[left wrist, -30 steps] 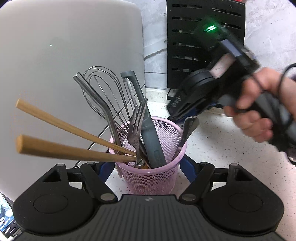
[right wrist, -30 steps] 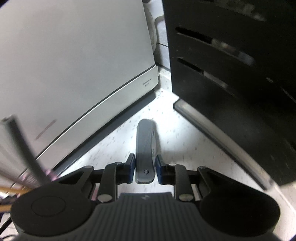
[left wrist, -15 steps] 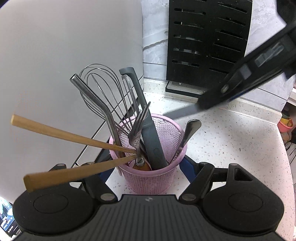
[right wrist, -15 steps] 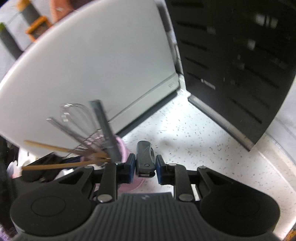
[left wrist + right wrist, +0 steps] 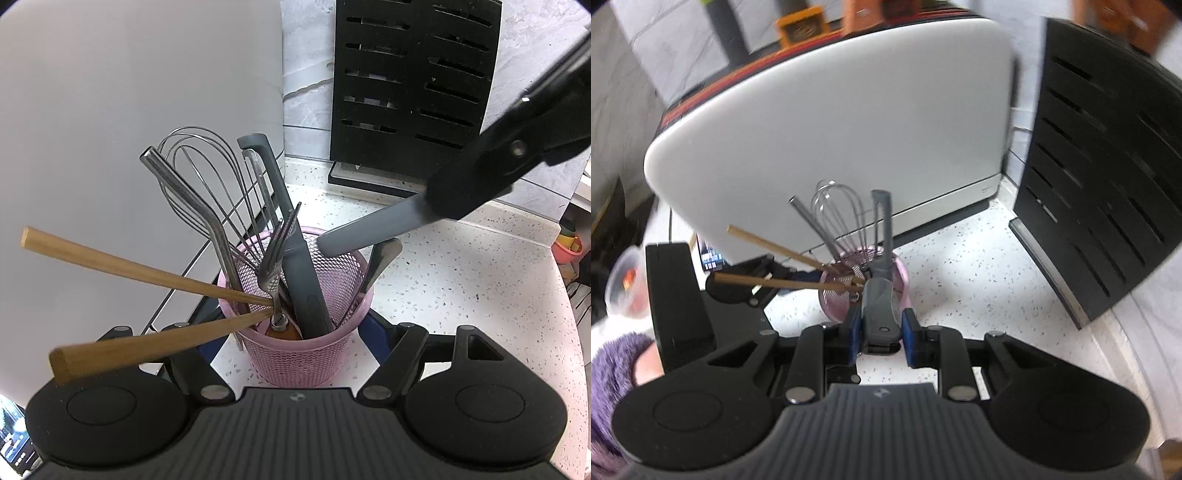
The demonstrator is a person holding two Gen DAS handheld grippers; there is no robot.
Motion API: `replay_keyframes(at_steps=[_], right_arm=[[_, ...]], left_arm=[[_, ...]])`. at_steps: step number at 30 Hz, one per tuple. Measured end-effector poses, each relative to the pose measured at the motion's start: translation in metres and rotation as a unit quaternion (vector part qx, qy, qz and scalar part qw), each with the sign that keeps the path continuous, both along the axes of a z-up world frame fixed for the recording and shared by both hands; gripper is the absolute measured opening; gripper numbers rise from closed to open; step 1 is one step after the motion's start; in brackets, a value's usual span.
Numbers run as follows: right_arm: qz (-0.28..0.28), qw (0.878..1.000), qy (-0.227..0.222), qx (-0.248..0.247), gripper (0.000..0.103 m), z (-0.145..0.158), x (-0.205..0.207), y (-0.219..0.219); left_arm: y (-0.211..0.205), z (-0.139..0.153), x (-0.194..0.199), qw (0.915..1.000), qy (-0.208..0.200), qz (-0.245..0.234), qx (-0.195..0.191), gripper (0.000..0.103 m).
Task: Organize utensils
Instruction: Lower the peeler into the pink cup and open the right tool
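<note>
A pink mesh utensil cup [image 5: 299, 354] stands on the speckled counter between the fingers of my left gripper [image 5: 295, 332], which grips its sides. It holds two wooden chopsticks [image 5: 140, 271], a whisk [image 5: 201, 173], a metal straw, a fork [image 5: 277, 254], a spoon [image 5: 380, 258] and a grey-handled tool [image 5: 291, 236]. My right gripper [image 5: 881, 332] is shut on a grey-handled utensil [image 5: 881, 310], whose grey end [image 5: 373, 229] hangs just above the cup's far right rim. The cup also shows in the right wrist view [image 5: 831, 299].
A large white appliance [image 5: 129, 110] stands close behind and left of the cup. A black slotted knife block [image 5: 410, 81] stands at the back right against the grey wall. Speckled white counter [image 5: 461, 277] stretches to the right, with a small coloured cup [image 5: 569, 247] at its edge.
My right gripper swung up and back from low by the knife block, and now points down at the cup with the grey utensil over the rim. The cup and left gripper stayed put.
</note>
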State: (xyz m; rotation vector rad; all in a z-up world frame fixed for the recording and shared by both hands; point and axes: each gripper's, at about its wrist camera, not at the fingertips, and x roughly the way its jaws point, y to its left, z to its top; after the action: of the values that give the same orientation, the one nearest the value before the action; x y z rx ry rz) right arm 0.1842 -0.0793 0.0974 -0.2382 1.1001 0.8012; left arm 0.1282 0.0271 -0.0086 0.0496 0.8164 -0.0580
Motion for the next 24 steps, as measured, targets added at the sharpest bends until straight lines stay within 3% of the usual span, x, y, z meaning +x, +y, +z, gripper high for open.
replay_keyframes(at_steps=[6, 16, 24], right_arm=[[0.036, 0.998, 0.0, -0.05, 0.021, -0.001, 0.0, 0.027], [0.049, 0.995, 0.013, -0.091, 0.021, -0.006, 0.008, 0.053], [0.019, 0.996, 0.046, -0.075, 0.022, -0.03, 0.029, 0.07]], left_arm=[[0.003, -0.001, -0.003, 1.0, -0.006, -0.004, -0.006, 0.087], [0.007, -0.001, -0.008, 0.9997, -0.014, -0.011, -0.014, 0.087], [0.01, -0.002, -0.011, 0.9996, -0.017, -0.014, -0.016, 0.087]])
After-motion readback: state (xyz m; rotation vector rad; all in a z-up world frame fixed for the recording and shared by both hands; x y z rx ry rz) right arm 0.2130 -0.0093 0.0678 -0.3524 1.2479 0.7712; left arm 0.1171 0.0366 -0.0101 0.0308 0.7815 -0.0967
